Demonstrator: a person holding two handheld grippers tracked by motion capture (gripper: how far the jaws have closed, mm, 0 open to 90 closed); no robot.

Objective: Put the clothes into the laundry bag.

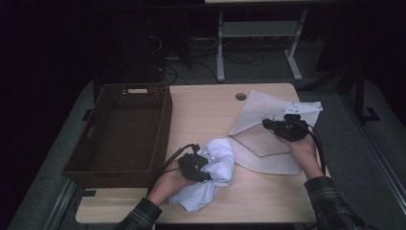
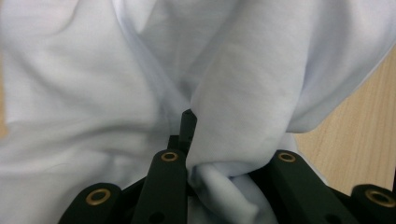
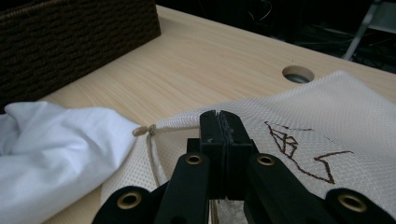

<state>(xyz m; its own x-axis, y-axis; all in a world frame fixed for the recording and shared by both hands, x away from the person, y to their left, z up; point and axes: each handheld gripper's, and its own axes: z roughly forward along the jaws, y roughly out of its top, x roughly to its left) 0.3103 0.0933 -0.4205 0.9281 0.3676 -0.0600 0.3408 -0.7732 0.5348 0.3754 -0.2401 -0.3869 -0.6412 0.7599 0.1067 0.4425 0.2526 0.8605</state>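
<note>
- A pale wooden worktop [image 1: 206, 112] is carrying the scene, with one round cable hole [image 1: 241, 96] sitting near its far edge.
- One dark brown wicker basket [image 1: 98, 125] is standing on the worktop's left side, its inside showing nothing but weave.
- One off-white mesh laundry bag [image 1: 268, 143] is lying flat on the worktop's right side, bearing a brown stitched line drawing [image 3: 299, 149] and a cream drawstring ending in a knot [image 3: 144, 131] at its mouth.
- One white garment [image 1: 215, 175] is lying bunched and creased near the front edge, between the basket and the bag, its soft folds touching the bag's mouth.
- Two hands in plaid sleeves are each working one black claw.
- The left claw [image 1: 198, 167] is resting in the crumpled garment, pinching a fold of the white cloth between its jaws, as the left gripper view is showing.
- The right claw [image 3: 218, 122] is pressed together on the bag's upper edge by the drawstring, holding the mesh just above the worktop.
</note>
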